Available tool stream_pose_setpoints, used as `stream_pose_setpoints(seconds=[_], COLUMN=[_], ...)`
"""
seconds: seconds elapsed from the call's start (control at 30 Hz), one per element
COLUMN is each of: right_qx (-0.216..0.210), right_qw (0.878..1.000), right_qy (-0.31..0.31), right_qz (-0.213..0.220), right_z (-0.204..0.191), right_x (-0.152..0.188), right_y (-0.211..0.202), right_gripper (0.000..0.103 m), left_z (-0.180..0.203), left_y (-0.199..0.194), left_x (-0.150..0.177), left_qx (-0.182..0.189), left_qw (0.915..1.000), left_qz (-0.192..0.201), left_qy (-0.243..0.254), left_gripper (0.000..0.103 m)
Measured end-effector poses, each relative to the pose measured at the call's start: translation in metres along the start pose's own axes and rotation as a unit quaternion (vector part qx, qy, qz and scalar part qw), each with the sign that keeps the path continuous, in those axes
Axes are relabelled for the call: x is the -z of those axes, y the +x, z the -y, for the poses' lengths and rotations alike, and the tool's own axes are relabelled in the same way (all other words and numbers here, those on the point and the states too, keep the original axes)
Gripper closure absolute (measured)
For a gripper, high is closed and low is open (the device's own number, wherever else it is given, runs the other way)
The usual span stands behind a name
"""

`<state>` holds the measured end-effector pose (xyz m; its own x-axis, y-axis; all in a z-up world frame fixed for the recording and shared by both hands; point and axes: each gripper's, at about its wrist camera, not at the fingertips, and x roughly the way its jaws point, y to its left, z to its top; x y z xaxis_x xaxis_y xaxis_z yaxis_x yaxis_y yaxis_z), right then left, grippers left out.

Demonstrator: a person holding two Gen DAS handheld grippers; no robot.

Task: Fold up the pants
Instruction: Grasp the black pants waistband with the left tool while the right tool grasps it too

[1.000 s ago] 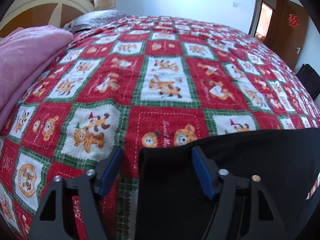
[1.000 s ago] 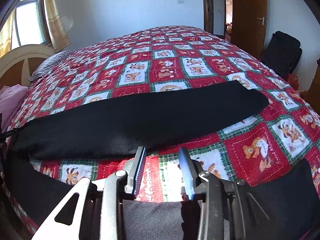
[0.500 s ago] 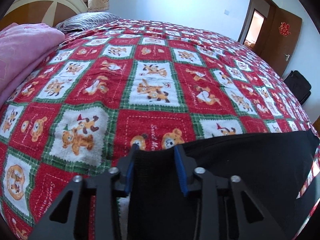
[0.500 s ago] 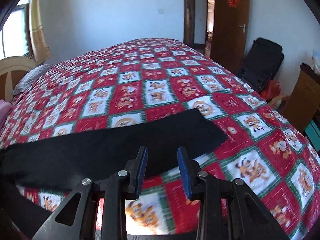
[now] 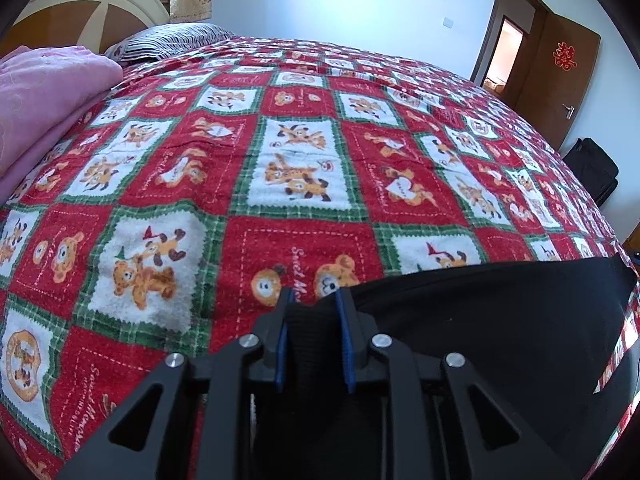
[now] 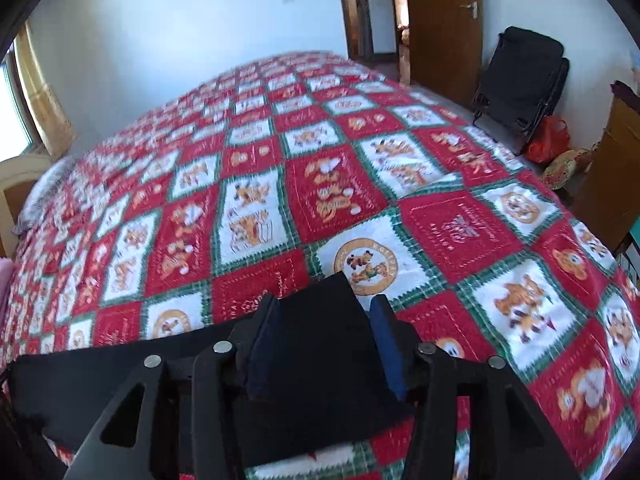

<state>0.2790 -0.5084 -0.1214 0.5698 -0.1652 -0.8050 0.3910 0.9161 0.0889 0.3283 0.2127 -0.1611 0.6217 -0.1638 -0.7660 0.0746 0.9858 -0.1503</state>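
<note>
While the black fabric pants point(image 5: 480, 340) lie stretched along the near edge of the bed, on its red, white and green patchwork blanket with cartoon bears point(image 5: 296, 176), the left gripper point(image 5: 313, 334) clamps a bunched fold of the waist end between its blue pads, its jaws narrow after just closing in. At the other end, the right gripper point(image 6: 324, 344) sits over the leg cuff point(image 6: 320, 304) with its jaws standing fairly wide, having just been opening; the black cloth lies between the pads, which do not press on it. A folded pink blanket point(image 5: 44, 96) rests at the far left side of the bed, next to a striped pillow point(image 5: 172, 42). Beyond the far right corner stand a brown wooden door point(image 6: 444, 20) and a black folded chair point(image 6: 520, 80), on the floor.
</note>
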Motion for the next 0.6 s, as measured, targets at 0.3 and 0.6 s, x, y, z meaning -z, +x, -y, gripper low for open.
stream_pose_setpoints(seconds=[0.3,0.6], right_qx=[0.001,-0.004], right_qw=[0.999,0.999], right_qy=[-0.02,-0.026], right_qz=[-0.047,-0.025], right_z=[0.006,0.002], right_x=[-0.013,-0.009], right_y=[0.051,0.027], right_gripper=[0.045,0.099], left_z=[0.002,0.013], left_y=[0.001,-0.005], left_x=[0.0,-0.004], left_qx=[-0.016,-0.021], left_qw=[0.9999,0.9989], left_qz=[-0.002,0.0], left_qy=[0.006,0.043], left_gripper=[0.07,0.085])
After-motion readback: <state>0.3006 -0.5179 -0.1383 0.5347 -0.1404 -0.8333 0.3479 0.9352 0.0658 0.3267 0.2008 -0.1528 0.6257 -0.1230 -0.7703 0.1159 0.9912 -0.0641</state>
